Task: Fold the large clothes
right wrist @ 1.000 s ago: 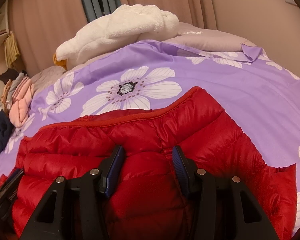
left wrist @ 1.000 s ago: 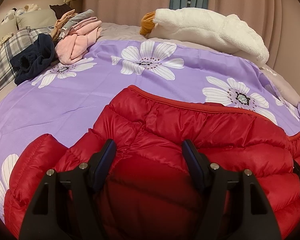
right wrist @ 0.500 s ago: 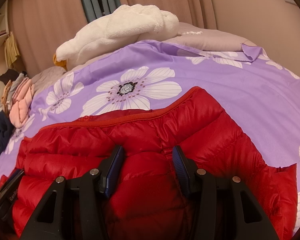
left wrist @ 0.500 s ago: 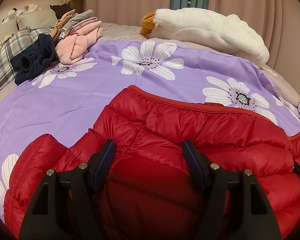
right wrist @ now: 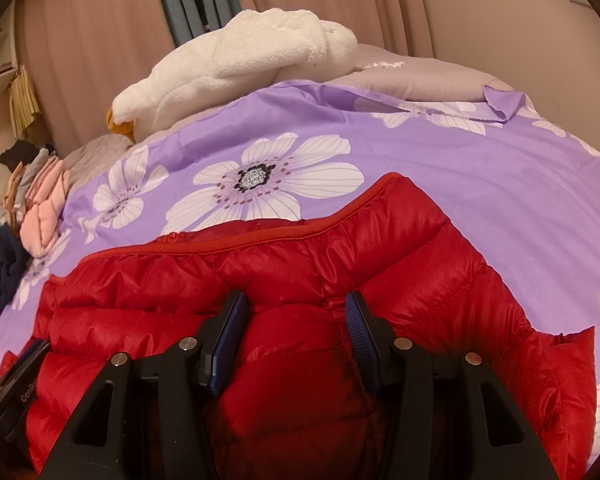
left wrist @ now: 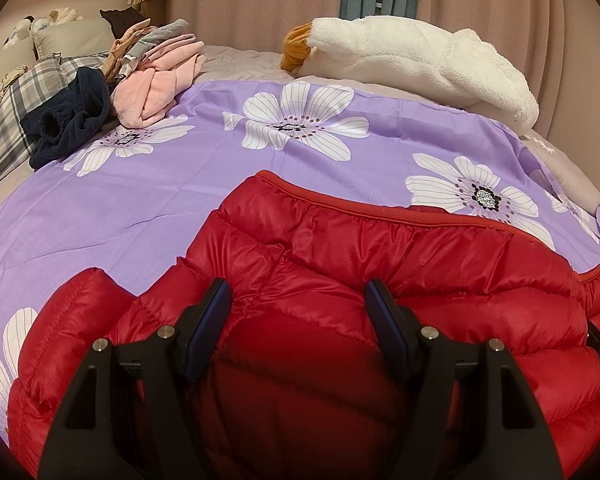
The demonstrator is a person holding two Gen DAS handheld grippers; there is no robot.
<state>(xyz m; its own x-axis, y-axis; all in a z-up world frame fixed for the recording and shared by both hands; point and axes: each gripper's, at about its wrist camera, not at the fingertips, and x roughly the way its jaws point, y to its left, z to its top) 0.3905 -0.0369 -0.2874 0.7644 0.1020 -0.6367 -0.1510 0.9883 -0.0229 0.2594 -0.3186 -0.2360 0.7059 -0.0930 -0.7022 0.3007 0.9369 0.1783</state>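
Note:
A red puffer jacket (left wrist: 380, 264) lies folded on the purple flowered sheet (left wrist: 160, 200); it also shows in the right wrist view (right wrist: 400, 264). My left gripper (left wrist: 298, 300) is open, its fingers pressed down into the jacket's left part, with red fabric bulging between them. My right gripper (right wrist: 296, 308) is open too, its fingers pushed into the jacket's right part beside a seam. The jacket's trimmed edge runs across the far side in both views.
A white fleece garment (left wrist: 420, 64) lies at the far edge of the bed. A pile of pink (left wrist: 156, 92), navy (left wrist: 68, 128) and plaid clothes sits at far left. Pink curtains hang behind. The other gripper's tip (right wrist: 16, 384) shows at lower left.

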